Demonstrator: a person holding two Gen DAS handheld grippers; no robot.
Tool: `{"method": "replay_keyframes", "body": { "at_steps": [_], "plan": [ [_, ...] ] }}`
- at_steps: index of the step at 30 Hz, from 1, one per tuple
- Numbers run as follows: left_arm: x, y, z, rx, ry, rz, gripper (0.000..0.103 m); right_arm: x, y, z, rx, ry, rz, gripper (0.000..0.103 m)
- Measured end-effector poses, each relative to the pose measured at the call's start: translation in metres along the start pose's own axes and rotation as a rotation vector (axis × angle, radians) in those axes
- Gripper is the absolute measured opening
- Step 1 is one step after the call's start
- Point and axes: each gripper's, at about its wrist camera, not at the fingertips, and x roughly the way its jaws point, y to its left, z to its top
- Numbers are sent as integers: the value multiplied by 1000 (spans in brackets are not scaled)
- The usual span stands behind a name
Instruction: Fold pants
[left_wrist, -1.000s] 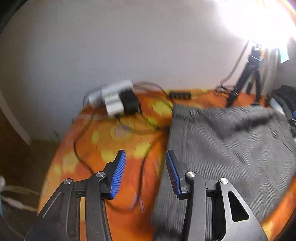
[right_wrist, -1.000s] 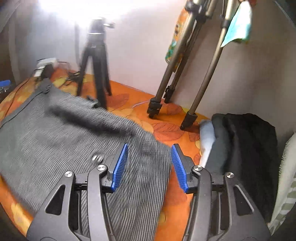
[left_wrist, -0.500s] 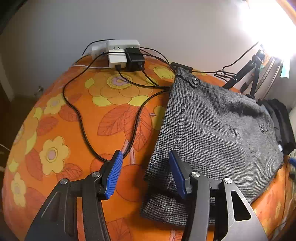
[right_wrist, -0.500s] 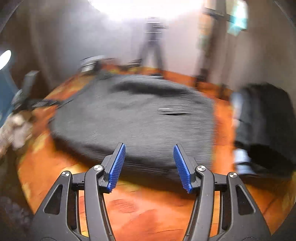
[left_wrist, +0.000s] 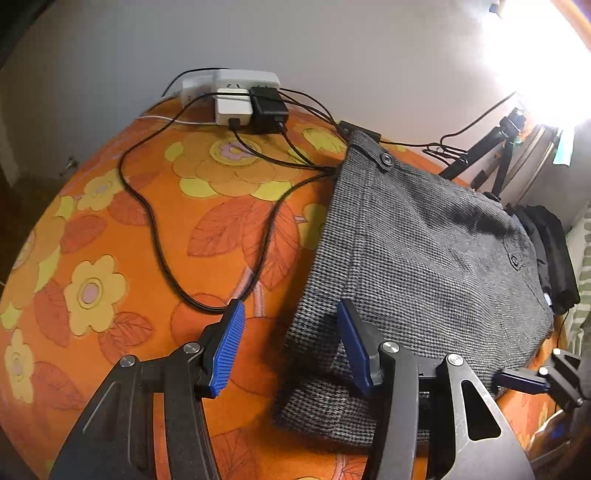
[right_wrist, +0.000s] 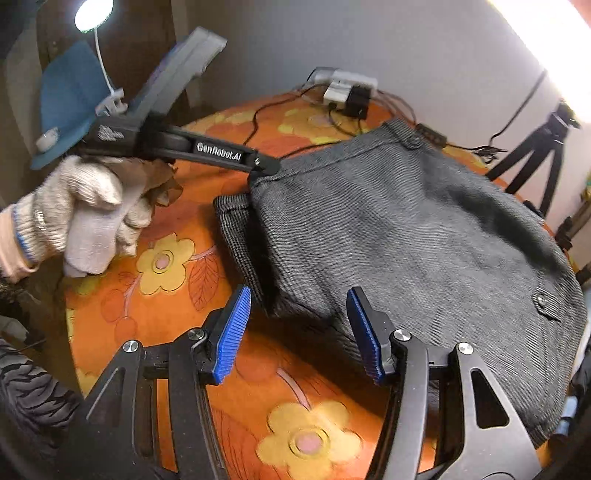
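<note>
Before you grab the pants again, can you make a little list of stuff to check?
1. Left gripper open with nothing in it: ok.
2. Right gripper open with nothing in it: ok.
3. Grey houndstooth pants lying folded on the orange flowered cloth: ok.
4. Folded edges lined up: not ok, a lower layer sticks out at the left gripper's end.
5. Black cables clear of the pants: not ok, some reach the waistband corner.
6. Cables trapped beneath the pants: cannot tell.
</note>
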Motion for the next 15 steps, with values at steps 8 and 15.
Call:
{"method": "replay_keyframes", "body": {
  "at_steps": [8,15],
  "plan": [
    [7,8,-3,-82,20,-78,43,12,-7,-1,61,43,-24,24],
    [-5,-15,-2,-1,-27,-46,11,0,-6,-3,88,2,-34,15]
  ]
}}
